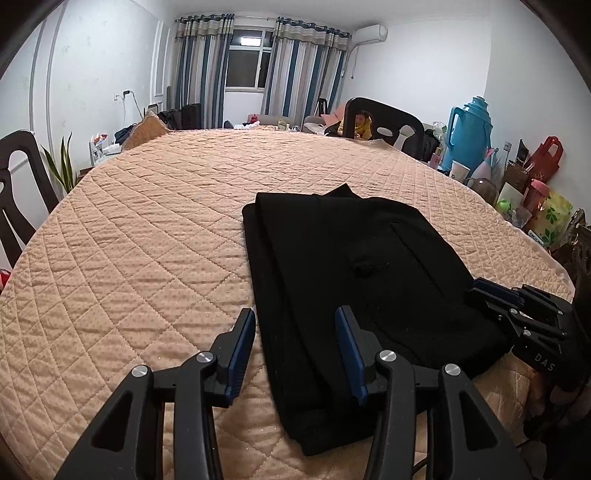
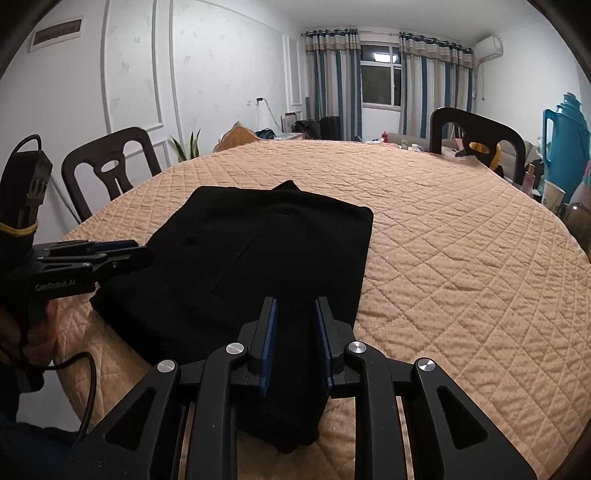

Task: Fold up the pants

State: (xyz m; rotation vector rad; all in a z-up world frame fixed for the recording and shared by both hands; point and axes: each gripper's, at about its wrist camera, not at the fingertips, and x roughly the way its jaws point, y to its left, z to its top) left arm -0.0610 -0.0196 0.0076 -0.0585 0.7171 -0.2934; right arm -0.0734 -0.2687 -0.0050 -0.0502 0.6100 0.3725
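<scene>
1. My left tool hangs with jaws spread wide above the near left edge of the folded black fabric pants.
2. My right tool is parted too, gripping nothing.
3. The pants lie flat on the peach quilted counter.
4. A dark wooden chair stands behind.

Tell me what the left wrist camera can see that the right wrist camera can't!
Only the left wrist view shows the red bag and the green leaf-print bag among the clutter on the right. Only the right wrist view shows the framed sign high on the wall and the cable trailing below the left hand-held gripper. Both show the black pants folded on the quilted table cover, the striped curtains, the blue thermos and dark chairs.
</scene>
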